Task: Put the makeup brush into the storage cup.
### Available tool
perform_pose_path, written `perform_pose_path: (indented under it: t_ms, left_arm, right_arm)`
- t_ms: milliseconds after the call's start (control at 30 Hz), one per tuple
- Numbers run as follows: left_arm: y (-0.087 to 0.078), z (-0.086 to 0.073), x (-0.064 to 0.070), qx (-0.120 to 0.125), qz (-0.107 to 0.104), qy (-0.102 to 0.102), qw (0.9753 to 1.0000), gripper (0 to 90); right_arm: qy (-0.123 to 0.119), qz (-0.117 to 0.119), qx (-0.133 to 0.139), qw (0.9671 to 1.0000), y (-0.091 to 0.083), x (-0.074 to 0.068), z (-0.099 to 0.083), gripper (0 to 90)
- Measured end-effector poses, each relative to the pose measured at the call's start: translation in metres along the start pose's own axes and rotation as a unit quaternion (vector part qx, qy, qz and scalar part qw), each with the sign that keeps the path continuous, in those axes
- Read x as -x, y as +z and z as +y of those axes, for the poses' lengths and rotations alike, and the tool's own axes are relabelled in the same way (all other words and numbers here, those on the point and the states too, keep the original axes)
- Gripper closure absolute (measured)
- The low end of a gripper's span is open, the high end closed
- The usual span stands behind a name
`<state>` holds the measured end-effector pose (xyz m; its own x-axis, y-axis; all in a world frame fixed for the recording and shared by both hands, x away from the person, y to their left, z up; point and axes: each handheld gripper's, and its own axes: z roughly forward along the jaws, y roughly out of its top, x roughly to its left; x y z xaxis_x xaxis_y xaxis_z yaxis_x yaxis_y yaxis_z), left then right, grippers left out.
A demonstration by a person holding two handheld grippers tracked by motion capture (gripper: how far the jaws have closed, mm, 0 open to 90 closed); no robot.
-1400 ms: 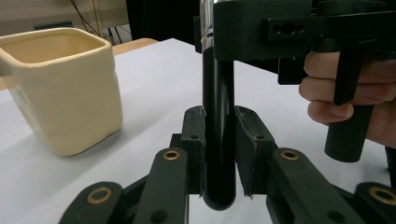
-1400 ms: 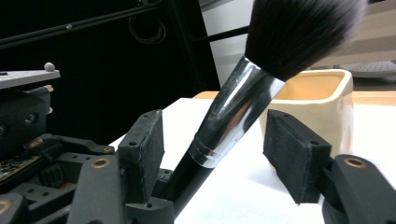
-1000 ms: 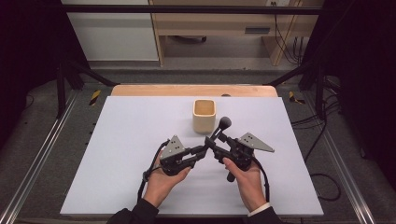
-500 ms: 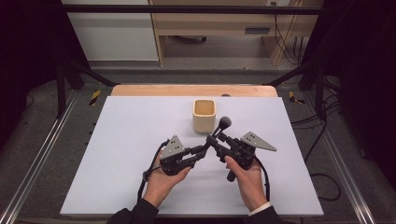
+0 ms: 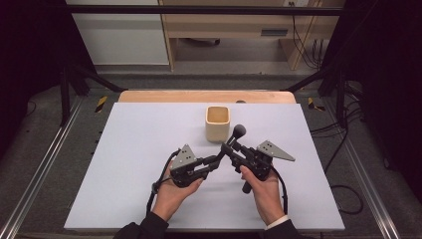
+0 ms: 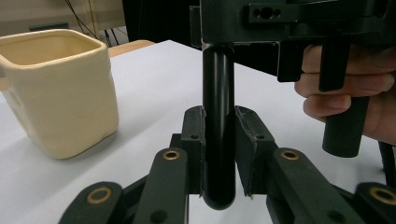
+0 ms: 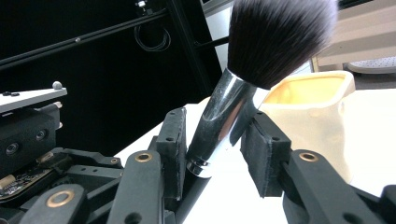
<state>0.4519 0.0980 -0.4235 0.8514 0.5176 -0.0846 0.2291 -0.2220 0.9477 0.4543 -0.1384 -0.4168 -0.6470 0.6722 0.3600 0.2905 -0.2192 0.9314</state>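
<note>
A makeup brush (image 5: 239, 131) with a dark bristle head, silver ferrule and black handle stands tilted above the table, just in front of a cream square cup (image 5: 218, 123). My left gripper (image 5: 222, 157) is shut on the lower end of the black handle (image 6: 218, 116). My right gripper (image 5: 231, 145) sits higher, with its jaws around the silver ferrule (image 7: 224, 121). They stand a little wider than the ferrule, which leans across the gap. The bristles (image 7: 280, 37) rise above the right jaws, with the cup (image 7: 313, 107) behind them. The cup (image 6: 60, 93) looks hollow, its inside hidden.
The white table top (image 5: 129, 159) has free room left and right of the hands. A wooden strip (image 5: 164, 96) runs along its far edge. Metal frame rails (image 5: 45, 164) flank the table, and cables (image 5: 343, 194) lie on the floor at the right.
The right gripper has shifted slightly to the right. The brush head and the left gripper stay in place.
</note>
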Motion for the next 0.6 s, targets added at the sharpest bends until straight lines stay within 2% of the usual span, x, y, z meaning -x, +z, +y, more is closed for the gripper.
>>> perform_pose_path:
  t_ms: [167, 300, 367, 600]
  left_arm:
    - [-0.0007, 0.0001, -0.0003, -0.001, 0.0, 0.001, 1.0, 74.5]
    - [-0.0008, -0.0001, -0.0006, -0.004, -0.001, 0.002, 1.0, 74.5]
    - [-0.0001, -0.0008, -0.0006, -0.006, 0.0, 0.004, 1.0, 74.5]
    - [0.0007, -0.0023, -0.0008, -0.009, -0.002, 0.005, 0.9999, 74.5]
  right_arm:
    - [0.001, 0.002, 0.001, 1.0, 0.0, -0.0005, 0.0002, 62.5]
    - [-0.008, 0.005, 0.002, 1.0, 0.0004, 0.0002, -0.0003, 63.1]
    - [-0.002, 0.001, -0.007, 1.0, 0.0004, -0.0003, 0.0003, 63.3]
    - [-0.008, 0.007, -0.012, 0.9999, 0.0003, -0.0009, 0.0009, 65.2]
